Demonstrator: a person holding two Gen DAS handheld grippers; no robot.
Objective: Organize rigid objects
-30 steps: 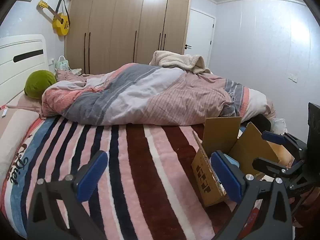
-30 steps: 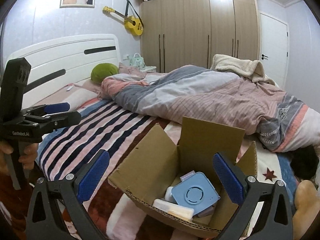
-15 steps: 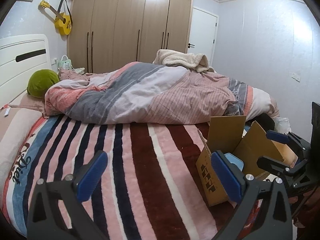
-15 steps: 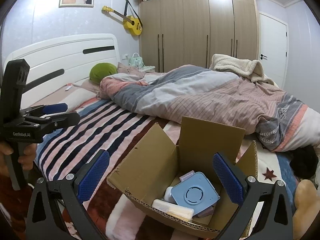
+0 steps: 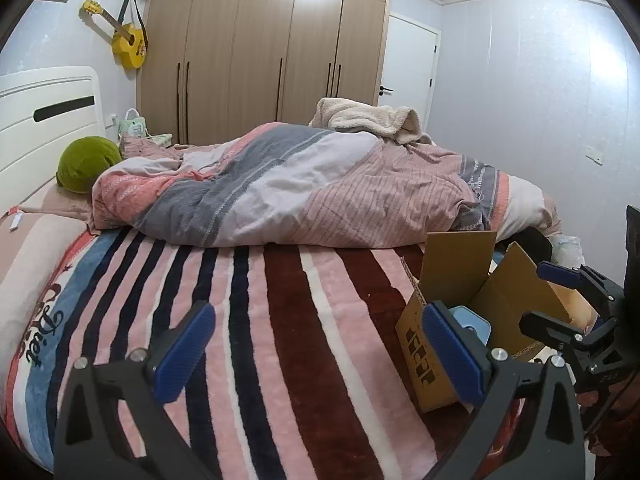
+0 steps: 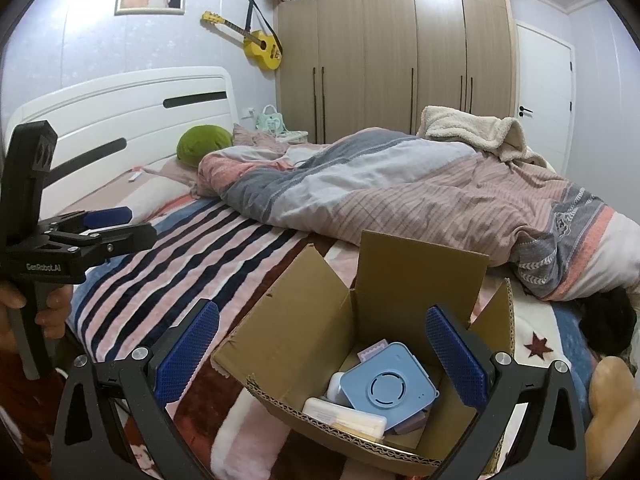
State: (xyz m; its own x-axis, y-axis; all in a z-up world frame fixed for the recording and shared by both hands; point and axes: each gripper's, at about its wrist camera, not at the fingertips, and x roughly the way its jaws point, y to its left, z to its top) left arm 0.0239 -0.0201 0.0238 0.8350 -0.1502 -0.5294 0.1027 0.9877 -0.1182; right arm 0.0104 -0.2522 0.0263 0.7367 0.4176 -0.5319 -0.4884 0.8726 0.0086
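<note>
An open cardboard box [image 6: 304,344] stands on the striped bed blanket, seen in the left wrist view [image 5: 440,344] at the right. Inside lie a light blue square device [image 6: 390,390], a cream flat case [image 6: 344,420] and a white item under them. My right gripper [image 6: 320,354] is open and empty, its blue pads on either side of the box opening, above it. My left gripper [image 5: 316,350] is open and empty over the striped blanket, left of the box. Each gripper shows in the other's view, the left one [image 6: 108,226] and the right one [image 5: 560,296].
A rumpled pink and grey duvet [image 5: 304,188] lies across the bed behind the box. A green pillow [image 5: 88,162] sits by the white headboard [image 6: 132,120]. A wardrobe [image 5: 260,52] and door [image 5: 408,60] stand at the back. A dark object [image 6: 608,320] lies at the right bed edge.
Both views have shifted slightly, as if the grippers drew back and rose a little. Both grippers stay open and empty. The box and its contents have not moved.
</note>
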